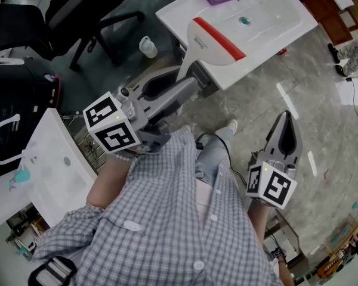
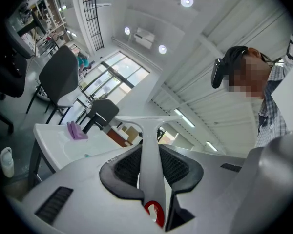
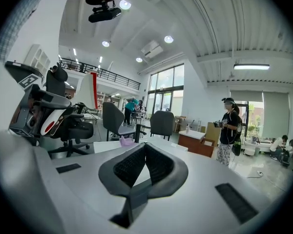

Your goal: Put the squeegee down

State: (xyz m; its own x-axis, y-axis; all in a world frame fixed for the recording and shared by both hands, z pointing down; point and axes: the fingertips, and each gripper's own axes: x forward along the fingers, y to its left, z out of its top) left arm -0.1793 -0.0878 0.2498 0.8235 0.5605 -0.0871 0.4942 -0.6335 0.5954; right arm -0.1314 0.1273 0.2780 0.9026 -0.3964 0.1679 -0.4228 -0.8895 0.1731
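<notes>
Jaws of the level left gripper clamp the squeegee; right gripper closed, empty.

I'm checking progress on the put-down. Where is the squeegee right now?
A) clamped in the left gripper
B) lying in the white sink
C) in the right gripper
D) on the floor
A: the left gripper is clamped on the white handle of the squeegee, while the right gripper is shut with nothing in it.
</notes>
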